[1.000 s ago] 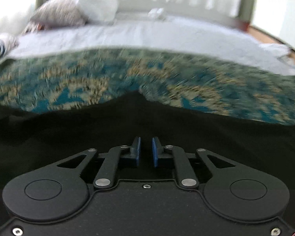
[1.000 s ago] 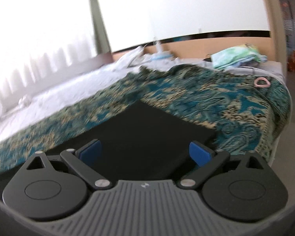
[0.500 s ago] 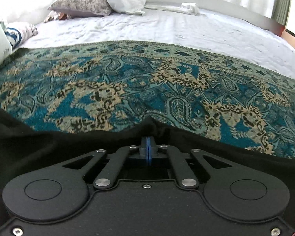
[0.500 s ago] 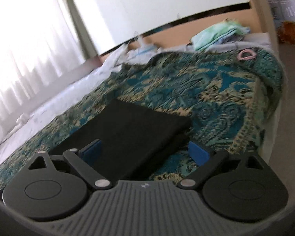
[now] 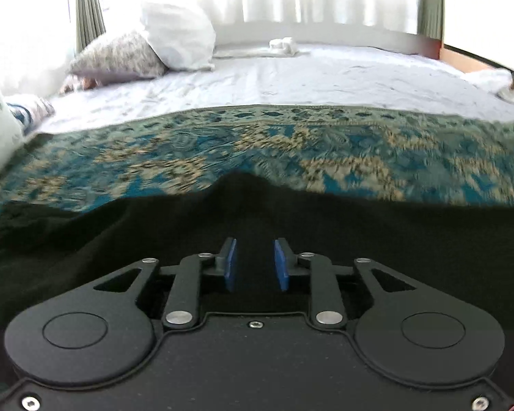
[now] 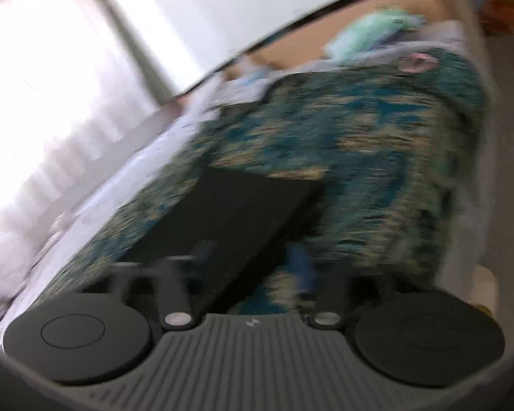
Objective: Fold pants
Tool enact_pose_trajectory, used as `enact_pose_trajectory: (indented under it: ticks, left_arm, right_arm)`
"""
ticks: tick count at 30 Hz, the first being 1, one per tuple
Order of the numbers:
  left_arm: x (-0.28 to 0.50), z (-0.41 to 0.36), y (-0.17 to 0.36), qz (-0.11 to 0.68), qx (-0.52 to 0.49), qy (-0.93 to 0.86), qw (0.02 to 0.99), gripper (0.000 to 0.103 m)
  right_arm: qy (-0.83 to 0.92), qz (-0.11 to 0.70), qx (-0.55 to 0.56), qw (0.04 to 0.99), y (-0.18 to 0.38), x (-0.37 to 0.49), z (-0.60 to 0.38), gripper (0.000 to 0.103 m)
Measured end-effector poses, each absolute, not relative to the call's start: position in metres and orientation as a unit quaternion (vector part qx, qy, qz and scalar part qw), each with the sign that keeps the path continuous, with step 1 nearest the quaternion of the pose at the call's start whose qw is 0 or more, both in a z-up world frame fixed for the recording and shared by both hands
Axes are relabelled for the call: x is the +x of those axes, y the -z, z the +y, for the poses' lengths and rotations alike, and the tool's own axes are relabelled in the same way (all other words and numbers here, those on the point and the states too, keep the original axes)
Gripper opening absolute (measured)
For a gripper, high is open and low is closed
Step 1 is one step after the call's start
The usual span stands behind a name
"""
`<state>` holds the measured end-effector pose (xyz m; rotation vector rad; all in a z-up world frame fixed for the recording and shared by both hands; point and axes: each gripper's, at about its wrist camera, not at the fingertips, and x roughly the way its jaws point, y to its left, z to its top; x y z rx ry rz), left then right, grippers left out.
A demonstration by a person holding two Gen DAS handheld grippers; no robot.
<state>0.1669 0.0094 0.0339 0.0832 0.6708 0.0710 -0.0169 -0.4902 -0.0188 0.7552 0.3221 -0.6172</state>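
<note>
The black pants [image 5: 325,226] lie on a teal and tan paisley bedspread [image 5: 291,150]. In the left wrist view my left gripper [image 5: 255,263] hovers over the pants' far edge with its blue pads slightly apart and nothing between them. In the right wrist view the pants [image 6: 243,212] show as a flat folded rectangle. My right gripper [image 6: 253,257] is open over their near right edge; the frame is blurred.
A white sheet [image 5: 291,75] covers the bed beyond the bedspread, with pillows [image 5: 144,51] at the far left. A pink ring [image 6: 416,61] and light green cloth [image 6: 370,34] lie near the bed's far corner. The bed edge drops to the floor on the right [image 6: 503,171].
My left gripper was shut on the pants' edge half a second ago and has opened. My right gripper has narrowed while staying open and has swung, tilting the view.
</note>
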Motion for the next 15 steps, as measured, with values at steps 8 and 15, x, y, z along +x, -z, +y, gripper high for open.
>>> enact_pose_trajectory:
  ticks: [8, 15]
  left_arm:
    - [0.112, 0.041, -0.008, 0.339, 0.086, -0.073, 0.934, 0.029]
    - [0.102, 0.053, -0.005, 0.331, 0.081, -0.084, 0.936, 0.032]
  right_arm:
    - [0.298, 0.145, 0.406, 0.852, 0.023, -0.012, -0.511, 0.019]
    - [0.287, 0.139, 0.428, 0.846, 0.027, 0.001, -0.525, 0.028]
